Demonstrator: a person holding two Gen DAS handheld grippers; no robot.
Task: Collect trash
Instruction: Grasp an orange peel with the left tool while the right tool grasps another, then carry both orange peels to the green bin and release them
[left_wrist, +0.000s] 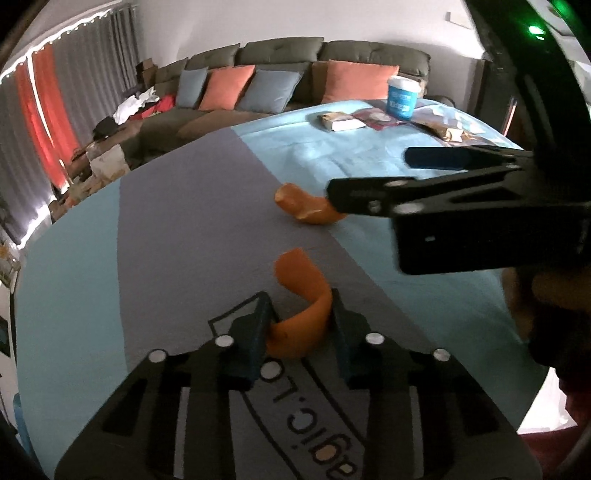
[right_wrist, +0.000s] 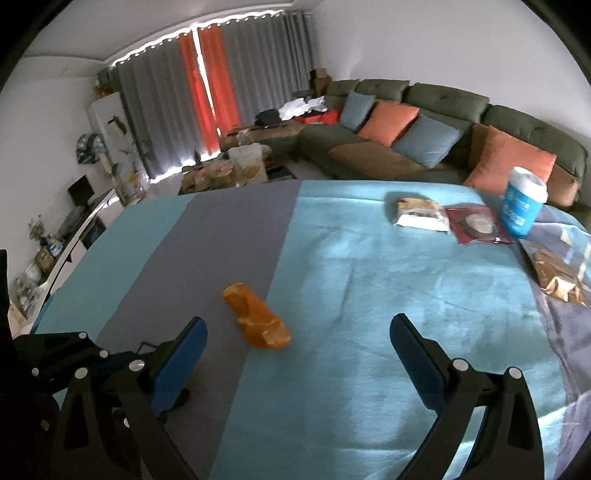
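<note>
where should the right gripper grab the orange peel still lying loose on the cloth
Take the loose peel across its narrow middle, coming from above with the open right gripper turned so the fingers straddle it. It lies flat and long on the cloth, so its long sides offer the thin span.

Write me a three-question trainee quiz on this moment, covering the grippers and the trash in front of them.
1. True or false: the right gripper is shut.
2. What sits between the fingers of the left gripper? A) a wrapper B) an orange peel C) a cup
3. How many orange peels show in the left wrist view?

Key
1. False. Its jaws stand wide open, with nothing in them.
2. B. The near peel is between the pads.
3. Two. The near peel is in the left gripper, and the far peel lies on the cloth beyond it, by the right gripper's fingers.
</note>
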